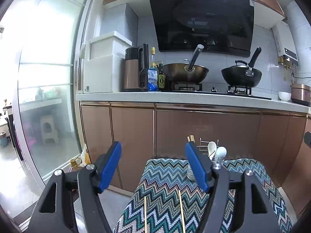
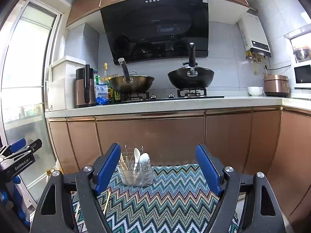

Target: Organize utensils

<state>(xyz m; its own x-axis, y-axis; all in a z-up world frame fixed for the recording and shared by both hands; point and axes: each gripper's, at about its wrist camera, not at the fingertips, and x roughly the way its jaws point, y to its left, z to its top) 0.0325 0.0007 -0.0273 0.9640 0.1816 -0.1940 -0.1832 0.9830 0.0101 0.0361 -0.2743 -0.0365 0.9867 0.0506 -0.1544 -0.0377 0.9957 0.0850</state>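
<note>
A wire utensil holder (image 2: 136,172) stands at the far edge of a zigzag cloth (image 2: 165,198). It holds two white spoons (image 2: 143,160) and some chopsticks (image 2: 122,164). In the left wrist view the holder (image 1: 215,155) is partly hidden behind my right finger. Two loose chopsticks (image 1: 181,209) lie on the cloth (image 1: 165,184) below my left gripper (image 1: 153,163), which is open and empty. My right gripper (image 2: 158,167) is open and empty, short of the holder. The loose chopsticks (image 2: 107,202) show at its lower left.
A kitchen counter (image 2: 165,103) with two woks (image 2: 190,77), a kettle (image 2: 85,85) and bottles stands behind brown cabinet doors (image 2: 155,136). A glass sliding door (image 1: 48,77) is at the left. An oil bottle (image 1: 74,163) sits on the floor.
</note>
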